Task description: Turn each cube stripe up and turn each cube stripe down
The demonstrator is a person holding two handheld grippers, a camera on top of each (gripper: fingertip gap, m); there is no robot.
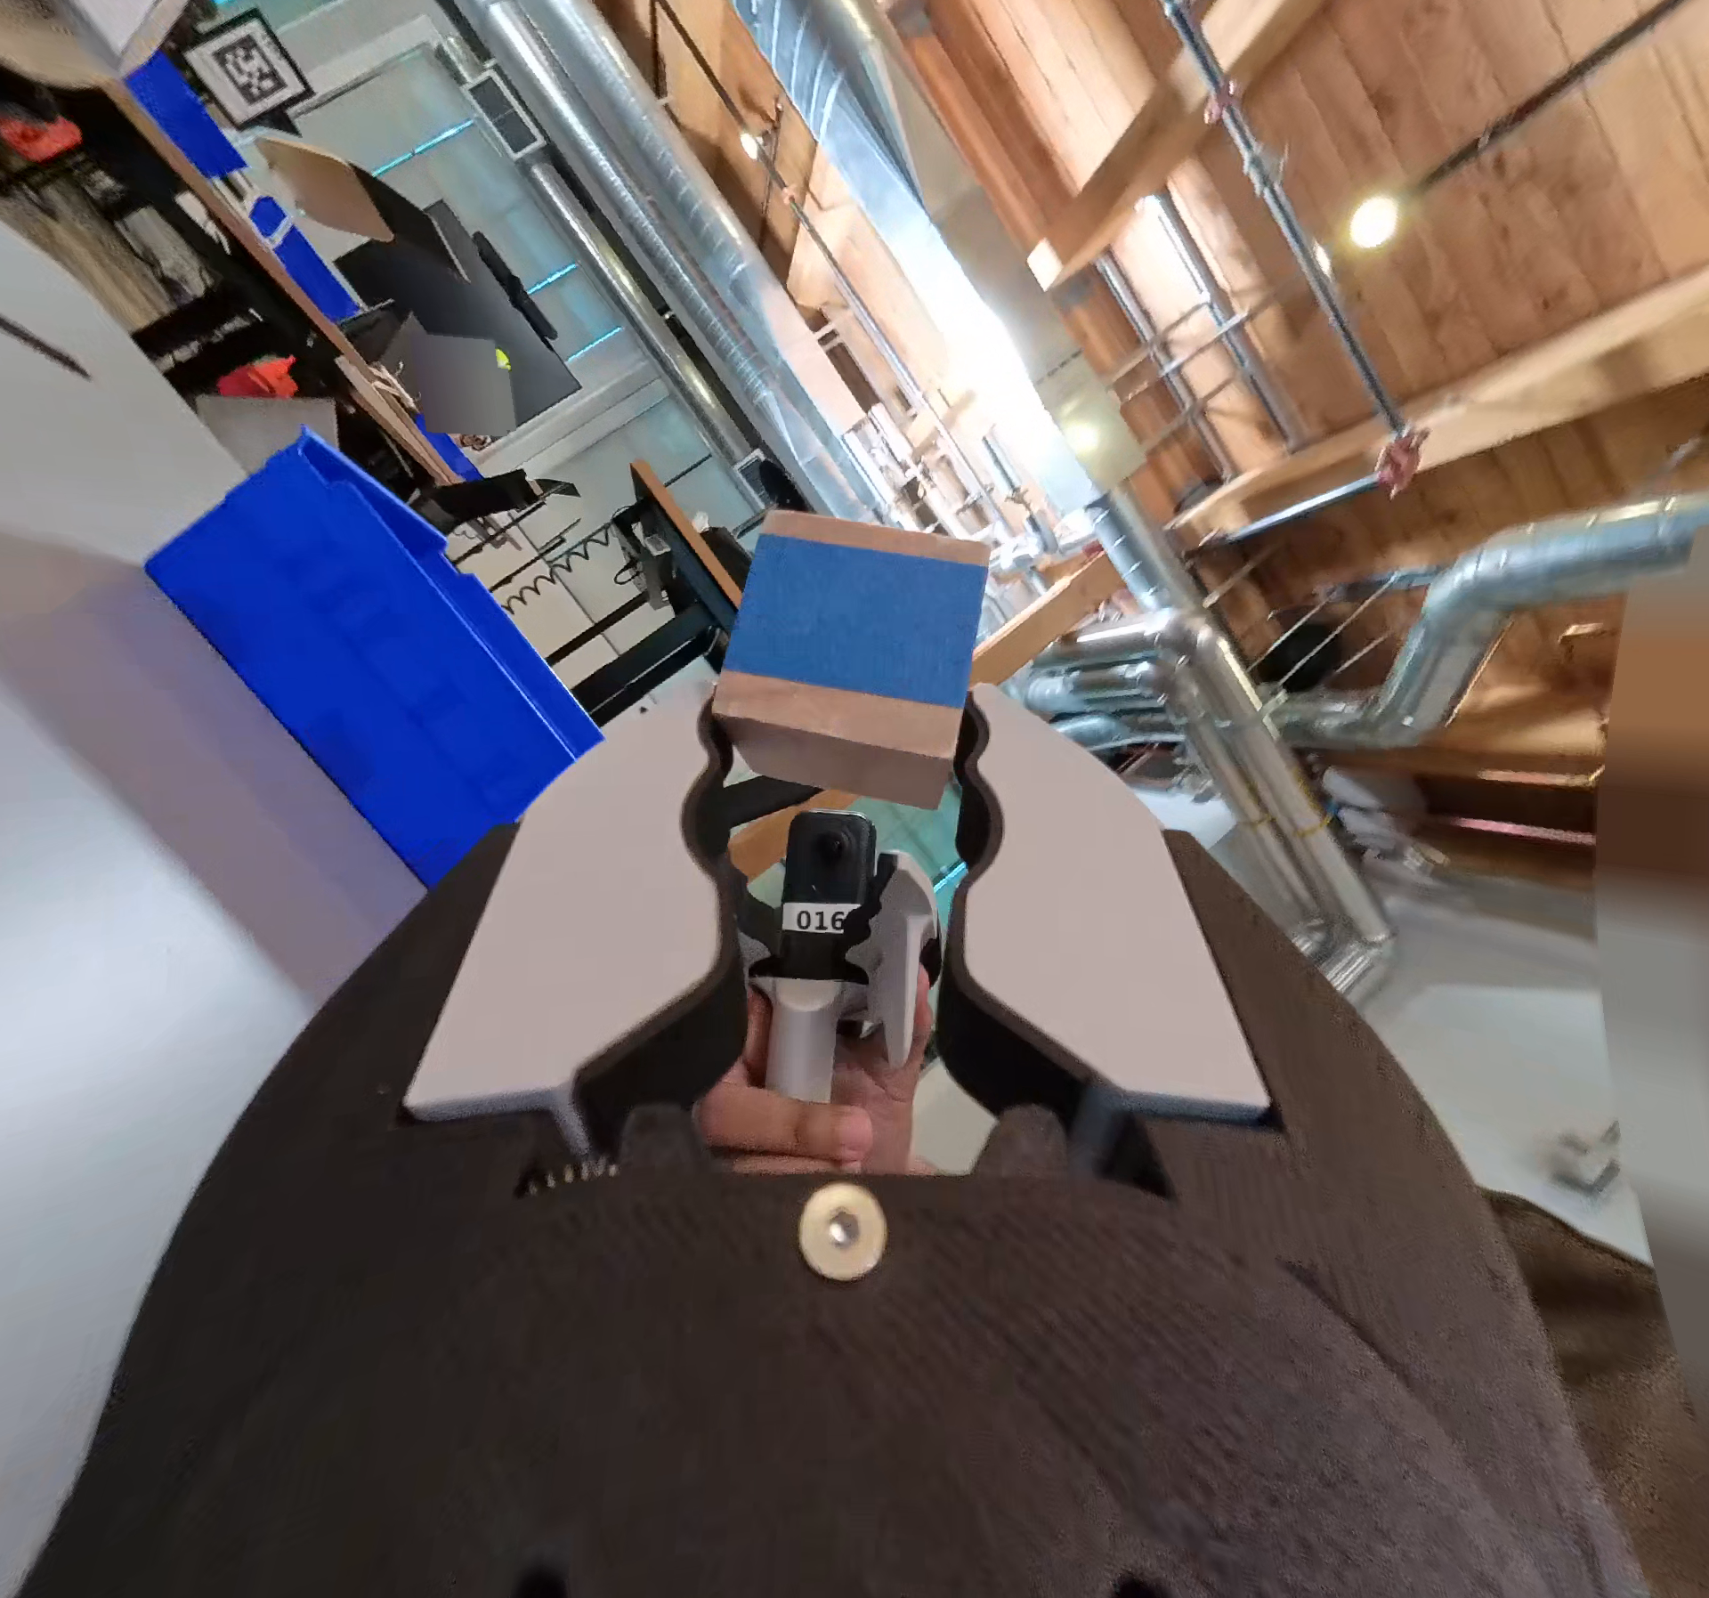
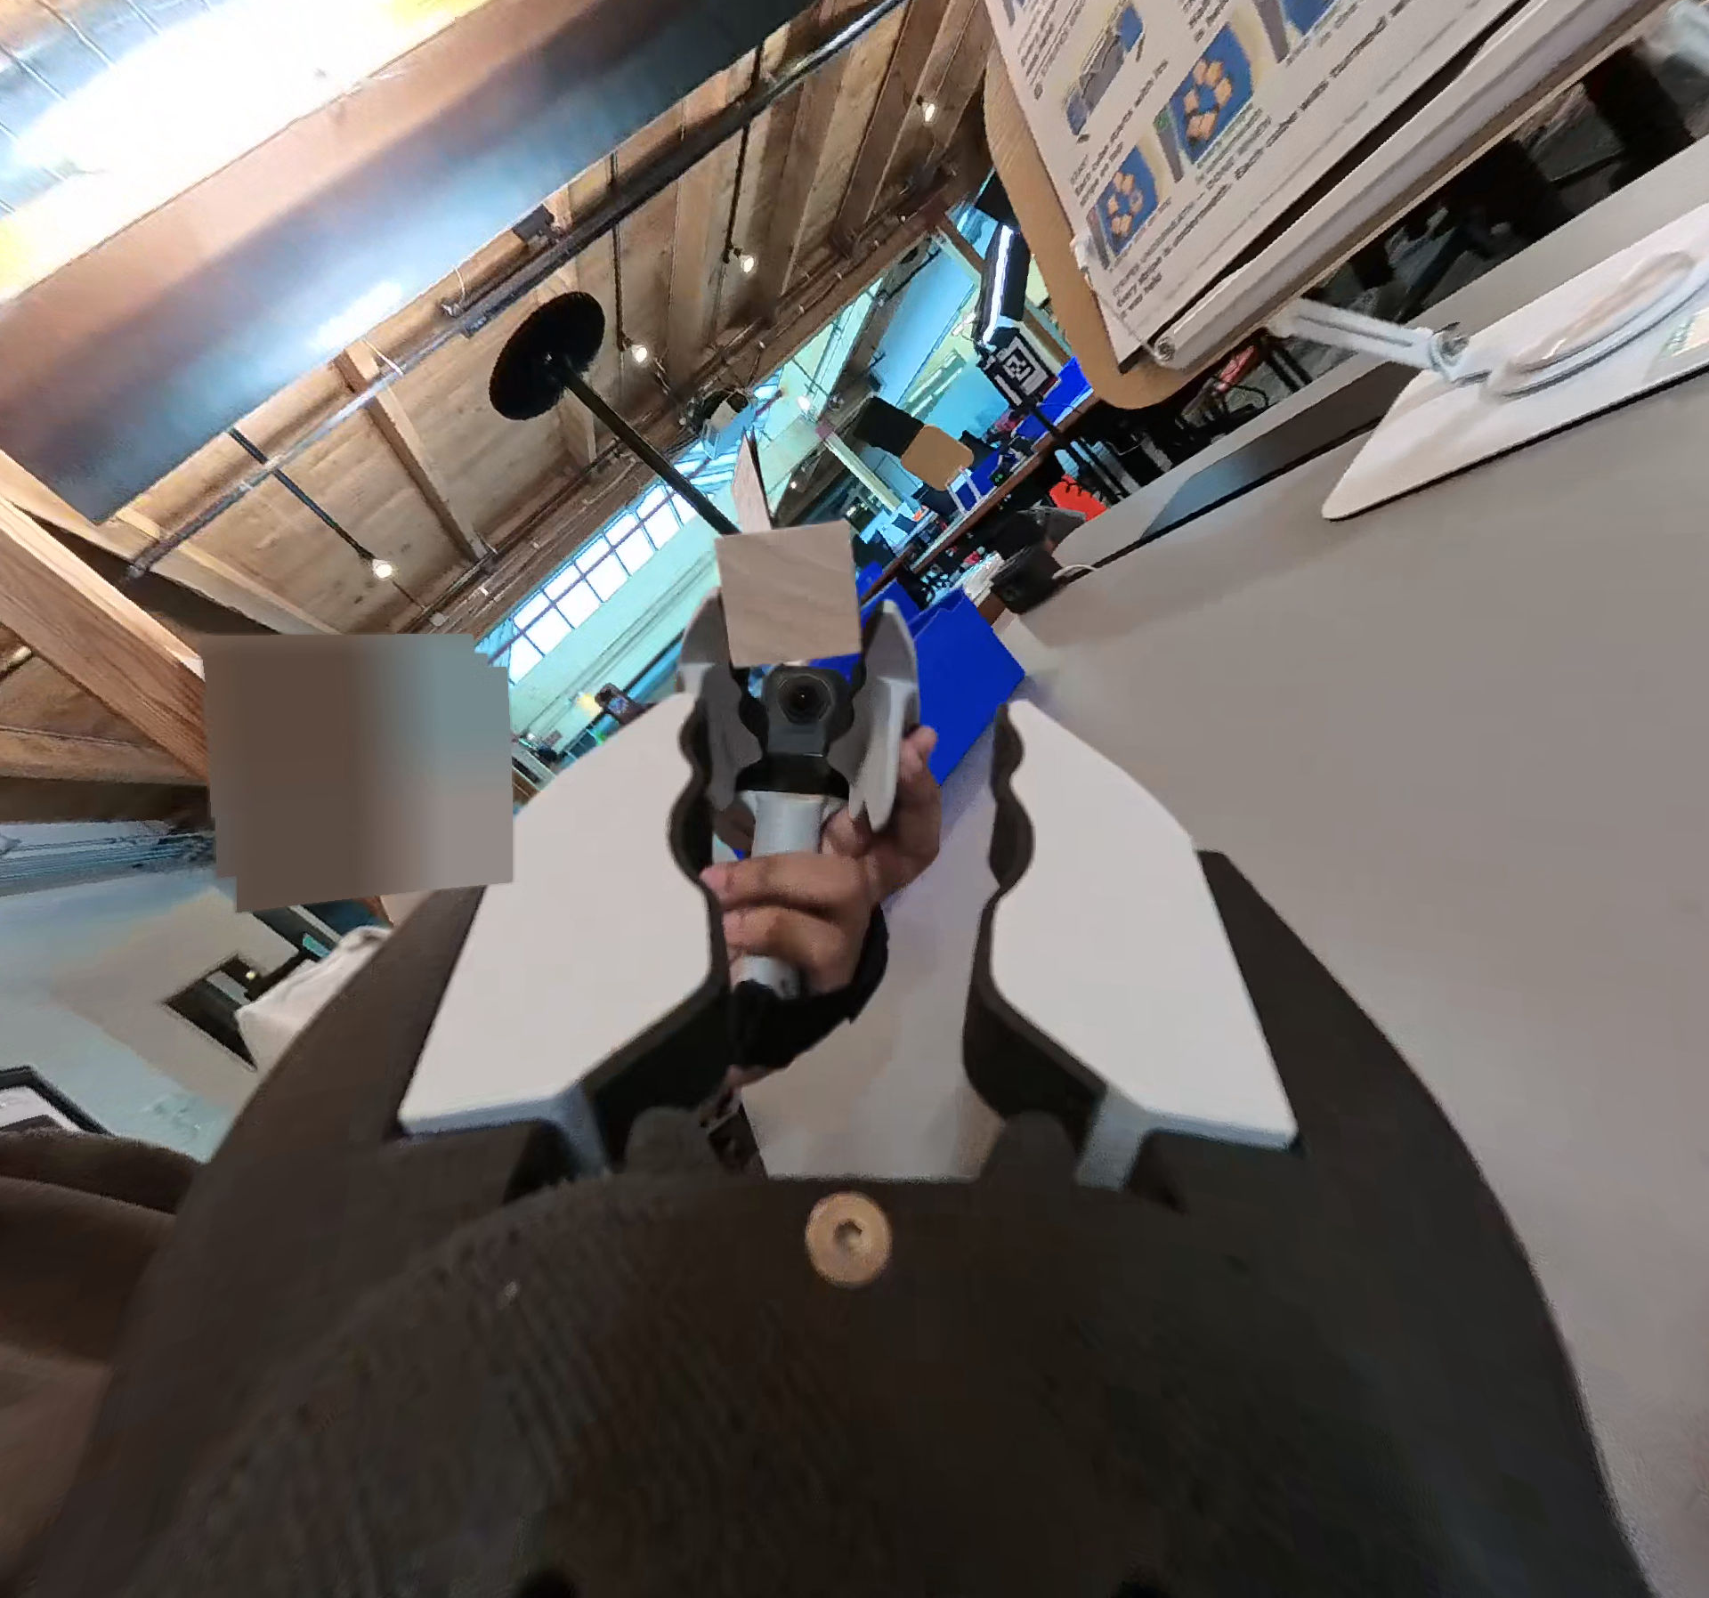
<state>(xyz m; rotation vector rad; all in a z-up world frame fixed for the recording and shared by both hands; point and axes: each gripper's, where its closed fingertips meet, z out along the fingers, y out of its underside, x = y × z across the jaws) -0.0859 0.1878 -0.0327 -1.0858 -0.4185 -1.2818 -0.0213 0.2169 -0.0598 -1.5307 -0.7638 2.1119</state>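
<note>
Left tool [image 1: 837, 721] raised, clamped closed; right tool [image 2: 837, 753] faces it, spread wide apart.

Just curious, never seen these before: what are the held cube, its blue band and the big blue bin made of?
The cube is likely wood, matte and unvarnished; grain lines show on its bare faces. Its blue stripe is probably tape or paint, dull, with a faint woven texture. The blue bin seems to be moulded plastic, smooth and slightly glossy.

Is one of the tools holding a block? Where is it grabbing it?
Yes. The left tool pinches the cube by two opposite sides, with the blue stripe facing its camera. The right tool holds nothing.
</note>
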